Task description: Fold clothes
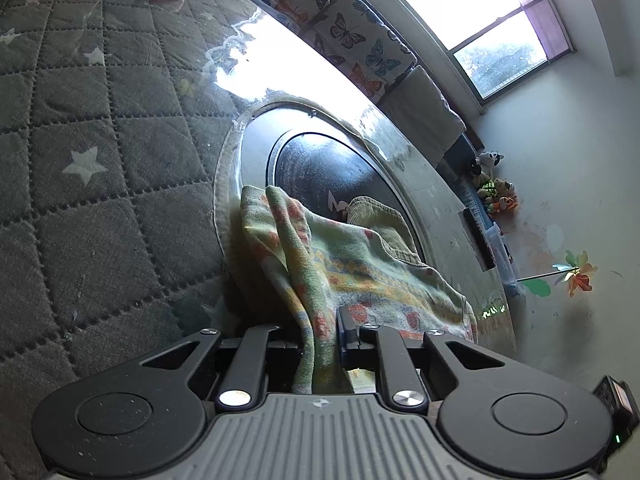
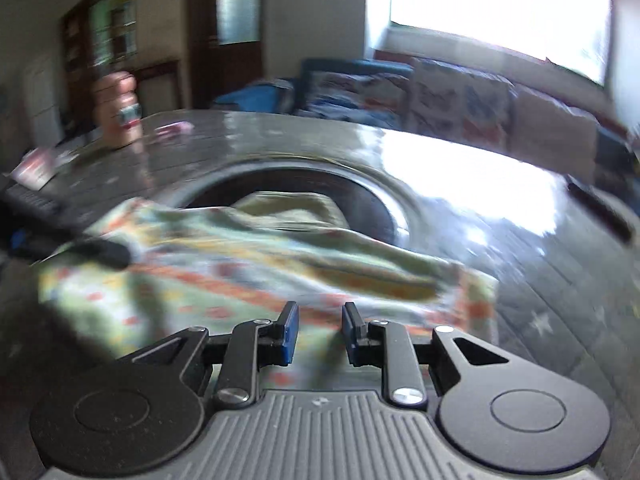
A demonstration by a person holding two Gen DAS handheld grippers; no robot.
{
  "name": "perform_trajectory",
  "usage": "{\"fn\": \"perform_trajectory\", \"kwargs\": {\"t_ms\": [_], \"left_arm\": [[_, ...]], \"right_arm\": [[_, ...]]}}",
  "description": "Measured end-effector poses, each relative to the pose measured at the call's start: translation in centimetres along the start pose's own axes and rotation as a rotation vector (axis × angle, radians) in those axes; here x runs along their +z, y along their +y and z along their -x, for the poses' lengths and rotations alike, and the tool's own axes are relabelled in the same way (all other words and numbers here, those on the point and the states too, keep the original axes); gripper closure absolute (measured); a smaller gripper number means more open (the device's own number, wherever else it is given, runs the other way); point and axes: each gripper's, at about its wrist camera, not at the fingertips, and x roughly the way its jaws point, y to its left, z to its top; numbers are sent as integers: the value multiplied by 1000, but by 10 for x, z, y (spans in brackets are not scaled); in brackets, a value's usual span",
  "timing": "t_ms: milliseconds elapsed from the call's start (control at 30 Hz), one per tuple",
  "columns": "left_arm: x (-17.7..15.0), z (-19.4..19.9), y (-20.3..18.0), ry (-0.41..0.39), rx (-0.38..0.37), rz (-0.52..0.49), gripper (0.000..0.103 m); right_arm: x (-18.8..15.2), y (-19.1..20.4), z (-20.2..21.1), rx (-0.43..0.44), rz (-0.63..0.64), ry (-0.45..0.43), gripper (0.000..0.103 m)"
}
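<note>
We are in a home, in a lived-in family room: a tabletop [image 1: 100, 128] covered with a grey quilted cloth with white stars under clear plastic, a sofa with butterfly-print cushions [image 1: 352, 36] below a bright window [image 1: 480, 12], a row of small plush toys [image 1: 494, 188] against the wall, and a paper pinwheel [image 1: 578, 276] beside them; the right wrist view, though blurred, shows a dark wooden door [image 2: 236, 36] and shelves [image 2: 100, 32]

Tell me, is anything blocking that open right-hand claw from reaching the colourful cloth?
Nothing visible. The right gripper hangs open just above the patterned cloth, with no object between. The left gripper already pinches another part of it.
</note>
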Motion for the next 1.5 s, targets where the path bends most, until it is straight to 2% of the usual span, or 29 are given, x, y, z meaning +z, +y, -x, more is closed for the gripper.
{"fn": "perform_trajectory", "kwargs": {"t_ms": [100, 233, 267, 300, 400, 467, 633, 733, 800, 867, 933, 1133, 1267, 1500], "left_arm": [[0, 0, -1, 0, 5, -6, 87], [1, -1, -2, -1, 11, -16, 87], [1, -1, -2, -2, 13, -18, 87], [1, -1, -3, -3, 17, -23, 87], [0, -2, -6, -7, 29, -44, 87], [0, -1, -8, -9, 37, -56, 87], [0, -1, -9, -12, 44, -69, 87], [0, -1, -11, -14, 52, -80, 87], [0, -1, -12, -16, 61, -91, 87], [0, -1, -15, -18, 70, -102, 87], [0, -1, -18, -21, 75, -115, 88], [5, 1, -42, -35, 65, -191, 91], [6, -13, -76, -23, 31, -274, 91], [-1, -67, -148, 45, -43, -409, 92]], "right_arm": [[-1, -22, -7, -22, -54, -9, 77], [0, -36, -9, -98, -74, -28, 74], [0, -40, -10, -116, -79, -33, 65], [0, -43, -10, -135, -83, -38, 61], [1, -54, -12, -188, -100, -51, 59], [1, -59, -16, -196, -126, -50, 46], [1, -66, -23, -213, -176, -46, 44], [0, -68, -25, -185, -212, -36, 47], [1, -66, -23, -161, -210, -33, 62], [2, -63, -21, -144, -209, -31, 83], [2, -62, -17, -134, -216, -42, 91], [-2, -66, 11, -126, -247, -107, 94], [-7, -82, 31, -179, -265, -132, 94], [-22, -131, 67, -317, -311, -160, 94]]}}
